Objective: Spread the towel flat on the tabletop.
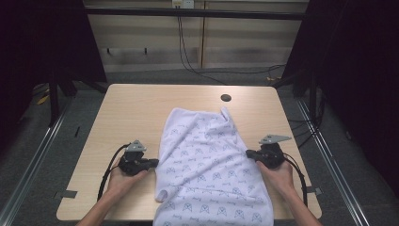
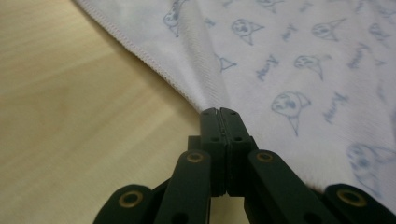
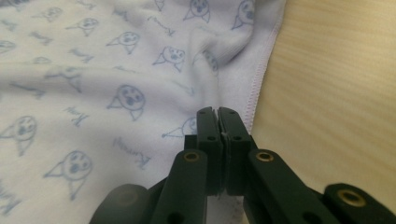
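High view, towel (image 1: 209, 165) lengthwise front-to-back, tongs (image 1: 153, 163) (image 1: 249, 153) pinching side edges

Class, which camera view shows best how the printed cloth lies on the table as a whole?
The high view: the whole cloth shows, spread over the table and hanging off its near edge. The left gripper view shows a hemmed edge pinched in the left gripper; the right gripper view shows the opposite hem in the right gripper.

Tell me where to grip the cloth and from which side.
Grip the cloth at its stitched side hems, coming in low from each side. It lies flat, so only the edges offer a lip. The left gripper and the right gripper are shut on those hems.
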`<state>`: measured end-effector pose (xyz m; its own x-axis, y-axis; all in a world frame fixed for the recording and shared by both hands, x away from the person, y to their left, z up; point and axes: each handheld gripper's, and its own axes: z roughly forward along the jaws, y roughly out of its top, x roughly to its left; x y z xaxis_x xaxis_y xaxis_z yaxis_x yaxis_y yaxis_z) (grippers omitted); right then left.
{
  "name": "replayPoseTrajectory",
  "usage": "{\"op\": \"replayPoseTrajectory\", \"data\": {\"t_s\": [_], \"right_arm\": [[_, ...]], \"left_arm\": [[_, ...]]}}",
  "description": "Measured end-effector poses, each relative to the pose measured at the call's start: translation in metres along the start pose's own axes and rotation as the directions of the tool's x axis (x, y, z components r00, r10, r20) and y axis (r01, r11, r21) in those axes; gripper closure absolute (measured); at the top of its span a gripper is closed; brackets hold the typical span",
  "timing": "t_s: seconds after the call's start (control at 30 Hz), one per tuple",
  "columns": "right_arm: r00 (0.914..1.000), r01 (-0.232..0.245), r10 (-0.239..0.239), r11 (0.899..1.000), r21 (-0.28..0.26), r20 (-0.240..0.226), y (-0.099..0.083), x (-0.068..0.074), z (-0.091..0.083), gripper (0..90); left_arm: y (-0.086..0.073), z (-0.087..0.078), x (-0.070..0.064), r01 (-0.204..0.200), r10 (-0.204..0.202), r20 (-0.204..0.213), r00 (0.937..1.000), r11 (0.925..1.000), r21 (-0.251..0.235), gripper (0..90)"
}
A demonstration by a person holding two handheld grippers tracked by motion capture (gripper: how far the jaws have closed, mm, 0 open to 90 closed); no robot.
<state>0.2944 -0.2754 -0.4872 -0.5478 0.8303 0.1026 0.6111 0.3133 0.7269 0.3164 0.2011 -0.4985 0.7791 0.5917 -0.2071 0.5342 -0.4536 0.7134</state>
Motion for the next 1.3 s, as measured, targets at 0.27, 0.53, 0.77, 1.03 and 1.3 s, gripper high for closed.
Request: {"op": "replayPoseTrajectory", "data": {"t_s": [0.27,0.53,0.77,1.03,1.3], "right_arm": [[0.9936,-0.015,0.021,0.998,0.057,-0.111,-0.049,0.032,-0.056,84.9],[0.9941,-0.020,0.017,1.000,-0.021,-0.107,-0.032,0.021,-0.047,66.9],[0.9961,0.041,-0.036,0.997,0.061,-0.080,-0.011,0.017,0.000,64.2],[0.9999,0.013,-0.013,0.998,0.061,-0.007,0.017,-0.006,0.037,88.3],[0.9989,-0.039,0.038,0.999,0.022,0.029,0.044,-0.034,0.070,88.0]], "left_arm": [[-0.016,-0.014,-0.030,-0.055,0.050,0.127,0.9906,0.9978,0.036,89.0],[0.005,0.001,-0.030,-0.039,0.040,0.101,0.9941,0.9992,-0.011,76.0],[0.009,0.018,-0.027,-0.091,0.091,0.002,0.9958,0.9948,0.046,78.3],[0.030,0.032,0.014,-0.022,0.024,-0.108,0.9939,0.9996,0.016,88.7],[0.046,0.048,0.042,0.043,-0.050,-0.150,0.9874,0.9981,-0.044,88.9]]}}
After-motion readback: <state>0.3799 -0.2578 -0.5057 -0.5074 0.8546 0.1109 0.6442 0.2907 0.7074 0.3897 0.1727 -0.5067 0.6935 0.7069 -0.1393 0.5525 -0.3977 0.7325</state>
